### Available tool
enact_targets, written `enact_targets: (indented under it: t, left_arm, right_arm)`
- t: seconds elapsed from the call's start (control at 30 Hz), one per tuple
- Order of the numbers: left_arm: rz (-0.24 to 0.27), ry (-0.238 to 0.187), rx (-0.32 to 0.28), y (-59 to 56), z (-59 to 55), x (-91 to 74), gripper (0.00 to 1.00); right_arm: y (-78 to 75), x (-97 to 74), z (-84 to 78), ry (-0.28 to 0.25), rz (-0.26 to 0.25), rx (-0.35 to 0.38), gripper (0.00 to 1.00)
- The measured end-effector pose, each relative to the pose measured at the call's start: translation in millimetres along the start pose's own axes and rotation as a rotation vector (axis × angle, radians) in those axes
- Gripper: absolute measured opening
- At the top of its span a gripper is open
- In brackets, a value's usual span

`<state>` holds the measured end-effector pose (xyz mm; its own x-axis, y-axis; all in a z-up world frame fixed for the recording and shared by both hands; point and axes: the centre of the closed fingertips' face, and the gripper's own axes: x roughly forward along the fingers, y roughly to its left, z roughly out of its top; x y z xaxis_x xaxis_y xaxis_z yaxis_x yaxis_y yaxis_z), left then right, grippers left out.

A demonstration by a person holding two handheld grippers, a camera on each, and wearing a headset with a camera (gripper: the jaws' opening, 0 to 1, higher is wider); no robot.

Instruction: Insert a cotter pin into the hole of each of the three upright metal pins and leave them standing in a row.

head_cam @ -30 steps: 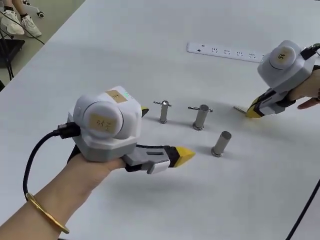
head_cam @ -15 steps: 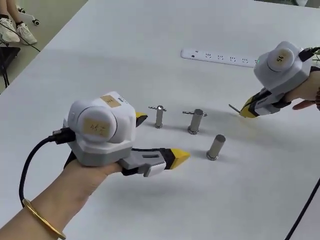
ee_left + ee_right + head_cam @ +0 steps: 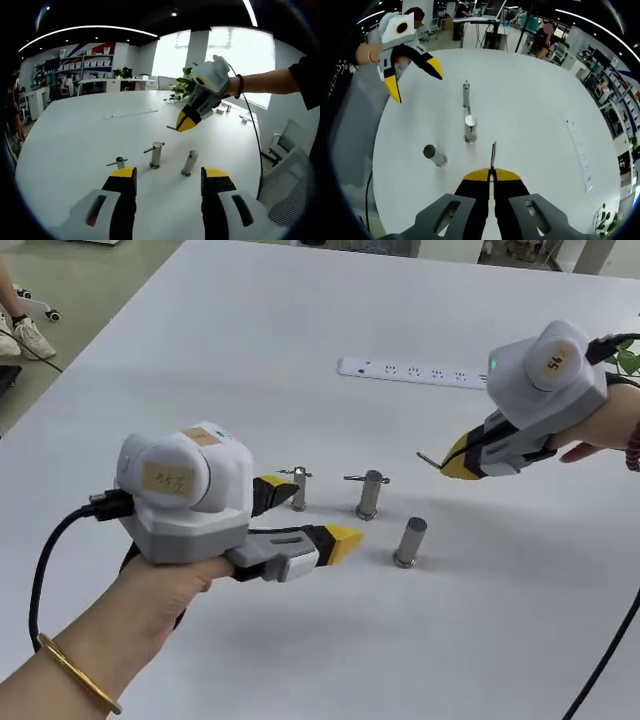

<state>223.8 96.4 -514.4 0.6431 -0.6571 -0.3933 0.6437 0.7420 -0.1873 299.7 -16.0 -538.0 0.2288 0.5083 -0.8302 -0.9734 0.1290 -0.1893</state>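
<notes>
Holding a loose cotter pin (image 3: 493,152) pinched between its closed yellow tips, the right gripper (image 3: 455,462) hangs above the white table (image 3: 250,360), off to the right of the three metal posts. The pin juts forward from the tips, roughly level. This is probably so its free end can be steered sideways into a cross hole.

Left gripper (image 3: 308,510): jaws apart, nothing between them. It hovers just in front of the row with its tips aimed toward it. Judgement: it is ready to steady a post while the other hand threads.

Posts: the left metal pin (image 3: 299,490) and middle metal pin (image 3: 370,496) each carry one of the fitted cotter pins (image 3: 358,479) through the top, an end sticking out to one side. The bare metal pin (image 3: 409,542) stands on its base, a little nearer the person than the other two, so the row is not quite straight.

Stage: two of three fitted, last insertion pending. The loose pin must come down and across to the bare post's hole. Risk: a sideways push could topple the free-standing post.

A power strip (image 3: 415,371) lies well behind the work.
</notes>
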Motion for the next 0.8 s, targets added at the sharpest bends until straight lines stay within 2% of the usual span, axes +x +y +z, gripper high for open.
enact_targets:
  t: [0.23, 0.4, 0.57, 0.8]
  left_arm:
    - [-0.020, 0.008, 0.000, -5.7, 6.0, 1.0, 0.41]
    - [-0.044, 0.006, -0.033, -11.7, 9.2, 1.3, 0.37]
    - [-0.068, 0.027, -0.063, -17.0, 6.9, 4.0, 0.31]
    - [-0.102, 0.023, -0.127, -24.1, 10.0, 5.7, 0.24]
  right_arm:
    - [23.6, -6.8, 16.4, -0.044, 0.023, -0.069, 0.00]
    - [38.3, -9.5, 27.5, -0.071, 0.034, -0.123, 0.00]
    - [54.6, -12.7, 40.8, -0.111, 0.052, -0.165, 0.00]
    - [70.8, -17.7, 55.8, -0.151, 0.070, -0.226, 0.00]
